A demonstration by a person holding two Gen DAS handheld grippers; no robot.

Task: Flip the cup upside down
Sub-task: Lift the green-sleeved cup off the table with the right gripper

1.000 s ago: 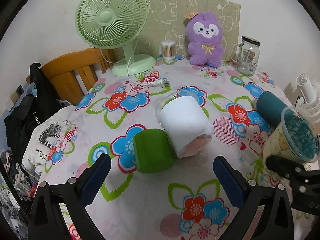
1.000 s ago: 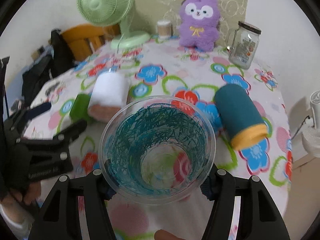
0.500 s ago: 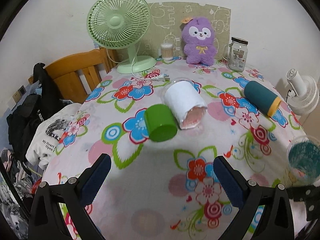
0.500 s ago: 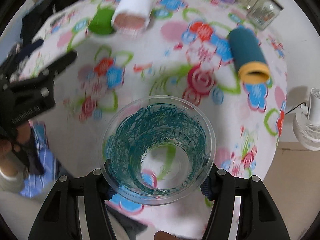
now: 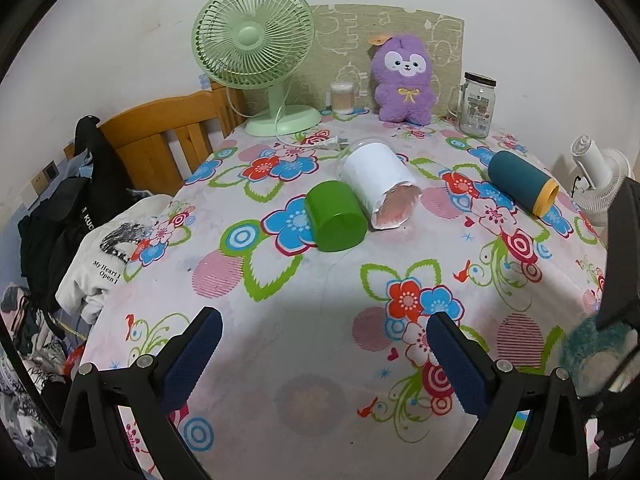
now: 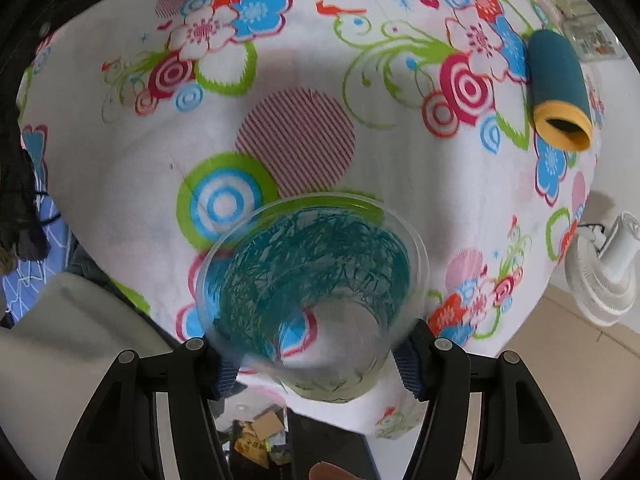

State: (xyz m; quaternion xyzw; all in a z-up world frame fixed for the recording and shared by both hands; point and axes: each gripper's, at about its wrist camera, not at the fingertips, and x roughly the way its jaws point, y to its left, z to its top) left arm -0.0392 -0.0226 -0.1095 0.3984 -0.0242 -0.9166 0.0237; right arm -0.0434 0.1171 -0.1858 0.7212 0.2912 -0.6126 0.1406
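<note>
Fingers of my right gripper (image 6: 316, 364) are clamped on the clear plastic cup (image 6: 312, 292) with teal scribble around its wall, one blue pad on each side near its base. The cup's mouth points away from the camera and down toward the floral tablecloth (image 6: 320, 80), above the near edge of the table; I cannot tell whether the rim touches the cloth. From the left wrist view I see only a blurred teal smear of that cup (image 5: 592, 352) at the right edge, under the dark body of the right gripper (image 5: 620, 256).

My left gripper (image 5: 324, 356) is spread wide with nothing between its blue pads (image 5: 196, 352), hovering over the near part of the table.

Farther back on the cloth, a green cup (image 5: 336, 216) lies on its side, touching a white cup (image 5: 380, 188) that also lies on its side. A teal cup with a yellow rim (image 5: 524, 184) lies well apart to the right. Along the far edge stand a green desk fan (image 5: 256, 48), a cotton swab jar (image 5: 342, 98), a purple plush toy (image 5: 404, 80) and a glass mason jar mug (image 5: 476, 106). A wooden chair (image 5: 160, 140) with a black bag stands to the left.
</note>
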